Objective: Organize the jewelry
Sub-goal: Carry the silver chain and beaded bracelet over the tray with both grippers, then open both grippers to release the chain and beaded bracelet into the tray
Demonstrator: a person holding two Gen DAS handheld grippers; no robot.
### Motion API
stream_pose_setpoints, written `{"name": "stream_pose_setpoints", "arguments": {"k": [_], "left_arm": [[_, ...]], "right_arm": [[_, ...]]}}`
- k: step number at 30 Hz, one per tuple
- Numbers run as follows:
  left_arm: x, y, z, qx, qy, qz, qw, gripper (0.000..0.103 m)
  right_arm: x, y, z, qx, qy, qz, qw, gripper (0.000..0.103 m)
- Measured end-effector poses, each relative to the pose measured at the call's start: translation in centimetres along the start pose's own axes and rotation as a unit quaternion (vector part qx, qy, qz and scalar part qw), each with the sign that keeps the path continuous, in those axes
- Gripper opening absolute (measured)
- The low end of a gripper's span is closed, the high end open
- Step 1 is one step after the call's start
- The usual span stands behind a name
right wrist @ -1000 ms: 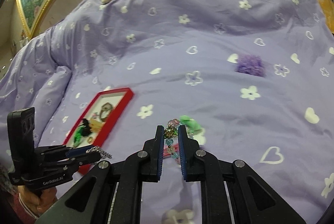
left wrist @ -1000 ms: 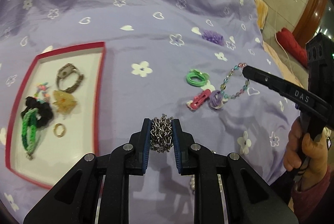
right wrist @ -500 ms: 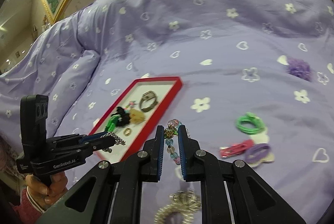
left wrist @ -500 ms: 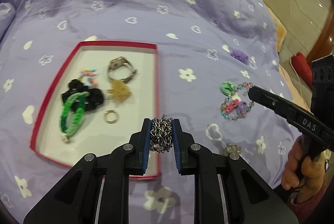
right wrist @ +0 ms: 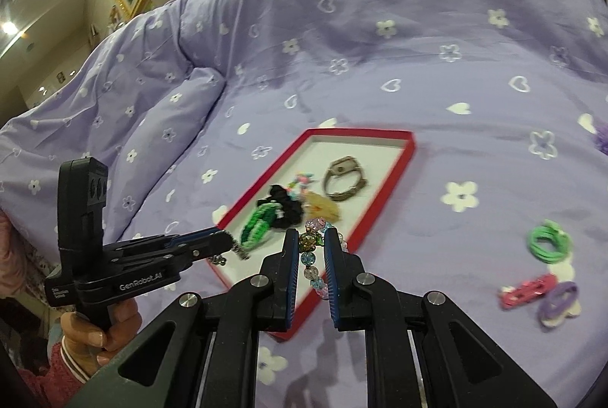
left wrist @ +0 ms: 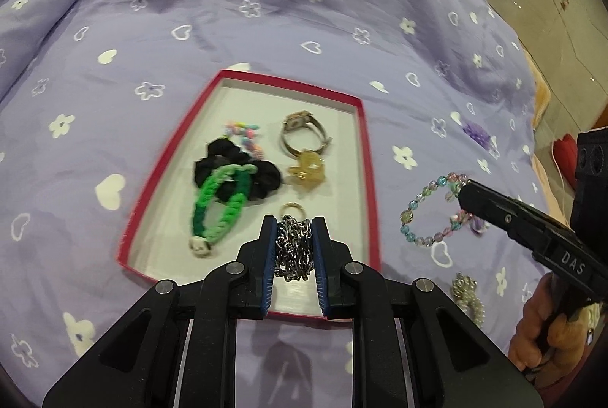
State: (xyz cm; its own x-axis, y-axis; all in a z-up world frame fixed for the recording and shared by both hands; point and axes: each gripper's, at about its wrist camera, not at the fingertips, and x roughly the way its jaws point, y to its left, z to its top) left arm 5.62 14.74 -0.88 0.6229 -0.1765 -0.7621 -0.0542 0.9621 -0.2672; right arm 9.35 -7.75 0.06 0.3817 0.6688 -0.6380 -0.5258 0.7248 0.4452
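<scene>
My black plastic left gripper point(left wrist: 292, 248) has blue ribbed pads point(left wrist: 268, 256) and silver screws; my sleeve point(right wrist: 49, 370) is pink knit.

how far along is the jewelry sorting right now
Done: the red tray already holds a watch, black scrunchie, green bracelet and gold ring. In hand: left gripper grips a silver chain; right gripper grips a beaded bracelet. Left on the bedspread: green hair ties, pink clip, purple tie.

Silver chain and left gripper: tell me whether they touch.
Touching. The left wrist view shows the silver chain bunched between the blue pads of the left gripper, pressed on both sides above the red tray.
</scene>
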Motion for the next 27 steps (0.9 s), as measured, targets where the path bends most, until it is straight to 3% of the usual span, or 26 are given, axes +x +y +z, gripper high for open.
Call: {"name": "stream_pose_setpoints", "arguments": {"k": [14,27], "left_arm": [[1.8,4.1,1.3,-0.021,0.006,0.034,0.9992,0.016],[6.3,5.6,0.4,-0.027,0.043,0.060,0.9969,0.016]], "right_arm": [[7.6,3.4,0.8,-0.007,0.047,0.051,0.998,0.013],[11.2,0.1,-1.0,0.000,0.096,-0.004,0.995,0.013]]}}
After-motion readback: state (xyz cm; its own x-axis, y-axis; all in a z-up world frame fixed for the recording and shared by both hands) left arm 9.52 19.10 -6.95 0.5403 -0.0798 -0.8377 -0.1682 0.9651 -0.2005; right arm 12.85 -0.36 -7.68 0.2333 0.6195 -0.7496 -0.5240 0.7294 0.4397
